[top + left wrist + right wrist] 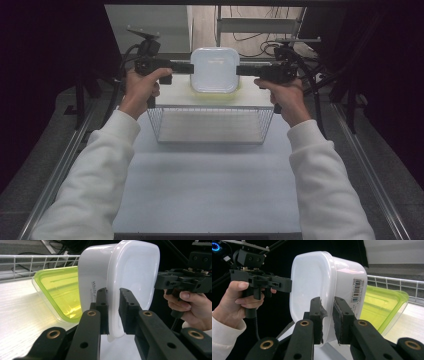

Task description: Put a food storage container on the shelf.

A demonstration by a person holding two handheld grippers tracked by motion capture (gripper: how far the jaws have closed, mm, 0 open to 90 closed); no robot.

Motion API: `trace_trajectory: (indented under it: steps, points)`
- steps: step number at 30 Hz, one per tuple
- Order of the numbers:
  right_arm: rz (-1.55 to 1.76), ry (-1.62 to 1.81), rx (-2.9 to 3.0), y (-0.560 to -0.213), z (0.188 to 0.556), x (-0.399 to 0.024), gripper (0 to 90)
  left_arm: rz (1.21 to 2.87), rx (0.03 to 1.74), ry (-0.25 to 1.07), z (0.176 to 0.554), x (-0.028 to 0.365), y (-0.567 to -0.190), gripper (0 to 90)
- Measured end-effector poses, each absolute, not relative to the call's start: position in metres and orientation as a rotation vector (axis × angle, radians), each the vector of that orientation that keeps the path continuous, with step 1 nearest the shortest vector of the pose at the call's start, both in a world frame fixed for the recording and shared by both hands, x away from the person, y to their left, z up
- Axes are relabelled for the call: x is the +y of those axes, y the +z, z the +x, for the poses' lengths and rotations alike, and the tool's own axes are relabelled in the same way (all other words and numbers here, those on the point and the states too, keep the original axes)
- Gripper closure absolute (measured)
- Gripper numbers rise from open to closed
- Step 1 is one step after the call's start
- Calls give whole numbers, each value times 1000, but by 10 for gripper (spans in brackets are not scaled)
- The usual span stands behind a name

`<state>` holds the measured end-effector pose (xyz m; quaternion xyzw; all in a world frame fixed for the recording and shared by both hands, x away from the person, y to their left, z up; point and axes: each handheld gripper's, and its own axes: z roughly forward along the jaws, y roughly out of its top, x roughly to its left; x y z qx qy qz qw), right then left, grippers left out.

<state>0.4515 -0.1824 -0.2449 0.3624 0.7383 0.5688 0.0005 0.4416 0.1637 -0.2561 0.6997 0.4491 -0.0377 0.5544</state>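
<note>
A white lidded plastic container [215,70] hangs between my two grippers above a wire basket. My left gripper [187,67] is shut on its left rim and my right gripper [240,69] on its right rim. In the left gripper view the jaws [113,312] pinch the lid's edge of the white container [130,277]. The right gripper view shows the same grip [327,315] on the opposite edge of the container [312,282]. Just beneath and behind it lies a clear container with a yellow-green lid [60,292], tilted on the white shelf.
The wire basket [210,125] stands on a pale table, with a white board [170,97] across its top and a wire rail [37,261] at the back. Dark frame posts and cables flank both sides. Metal rails [60,170] run along the table's edges.
</note>
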Motion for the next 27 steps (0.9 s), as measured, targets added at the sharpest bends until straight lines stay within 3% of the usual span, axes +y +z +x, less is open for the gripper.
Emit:
trace_trajectory:
  steps: [15, 27]
  points:
    - [1285, 1749, 2331, -252, 483, -178, 770, 1639, 1151, -138, 472, 164, -263, 788]
    - [1466, 1813, 2318, -259, 502, -183, 754, 1540, 1187, -319, 494, 172, -270, 800]
